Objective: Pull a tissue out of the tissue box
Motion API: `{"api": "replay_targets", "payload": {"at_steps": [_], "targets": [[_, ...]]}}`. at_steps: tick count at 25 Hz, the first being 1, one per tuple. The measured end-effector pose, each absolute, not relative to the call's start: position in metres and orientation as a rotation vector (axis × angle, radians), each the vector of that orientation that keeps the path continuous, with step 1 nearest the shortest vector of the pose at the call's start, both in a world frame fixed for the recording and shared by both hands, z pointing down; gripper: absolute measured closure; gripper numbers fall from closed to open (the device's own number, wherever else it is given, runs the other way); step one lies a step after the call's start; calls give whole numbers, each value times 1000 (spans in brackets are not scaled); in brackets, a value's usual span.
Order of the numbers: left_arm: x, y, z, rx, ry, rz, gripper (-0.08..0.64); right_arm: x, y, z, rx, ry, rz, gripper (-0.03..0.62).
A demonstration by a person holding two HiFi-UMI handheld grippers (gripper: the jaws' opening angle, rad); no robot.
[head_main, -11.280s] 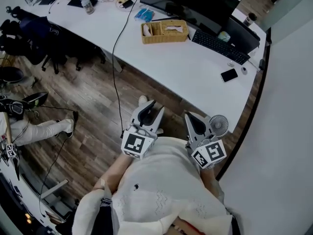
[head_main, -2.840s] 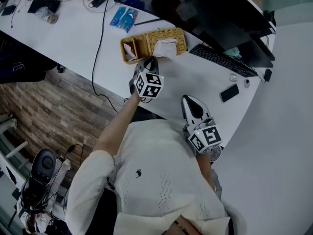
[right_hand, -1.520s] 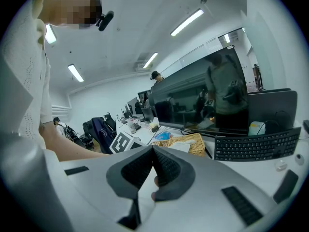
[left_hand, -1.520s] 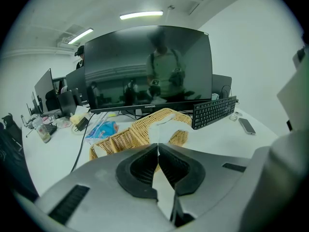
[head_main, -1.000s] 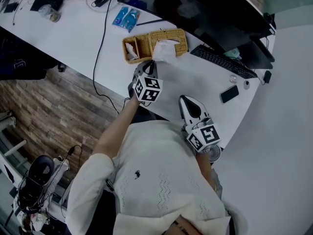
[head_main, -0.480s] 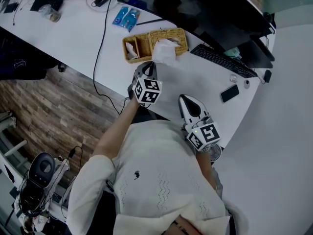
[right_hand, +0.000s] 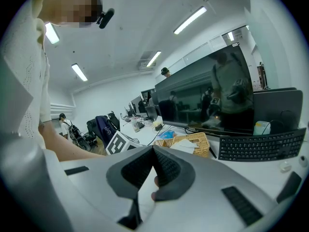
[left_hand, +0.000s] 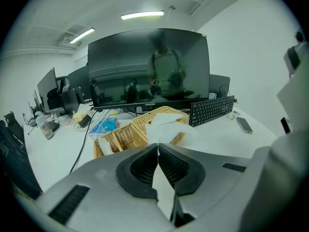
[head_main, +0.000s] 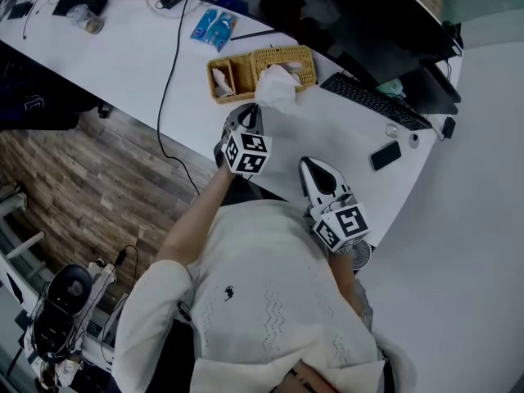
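Your left gripper: fingers clenched on crumpled white tissue. Tissue runs from fingers toward 1 o'clock, to woven wicker tissue box on white bench. Your right gripper: clenched, empty, farther off at 5 o'clock.

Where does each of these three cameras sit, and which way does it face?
Head view: on the person's head, looking steeply down at white desk, left gripper, right gripper, cream-sweatered torso.
Left gripper view: on that gripper, looking along jaws shut on the white tissue from the woven wicker tissue box.
Right gripper view: along its own touching jaws toward the dark monitor; bare forearm shows.
Both gripper views share box and monitor.
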State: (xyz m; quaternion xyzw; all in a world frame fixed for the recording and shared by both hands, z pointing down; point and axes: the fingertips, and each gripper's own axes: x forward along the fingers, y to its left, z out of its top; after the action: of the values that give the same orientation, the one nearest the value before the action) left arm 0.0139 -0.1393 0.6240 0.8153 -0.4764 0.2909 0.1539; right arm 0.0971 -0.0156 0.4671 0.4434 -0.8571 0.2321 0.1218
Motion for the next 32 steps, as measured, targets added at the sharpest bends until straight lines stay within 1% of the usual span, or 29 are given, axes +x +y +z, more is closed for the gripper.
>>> {"api": "replay_targets", "payload": {"at_steps": [32], "targets": [[15, -110, 608, 2344, -1317, 743, 545, 91, -15, 474, 1272, -2513, 695, 591]]}}
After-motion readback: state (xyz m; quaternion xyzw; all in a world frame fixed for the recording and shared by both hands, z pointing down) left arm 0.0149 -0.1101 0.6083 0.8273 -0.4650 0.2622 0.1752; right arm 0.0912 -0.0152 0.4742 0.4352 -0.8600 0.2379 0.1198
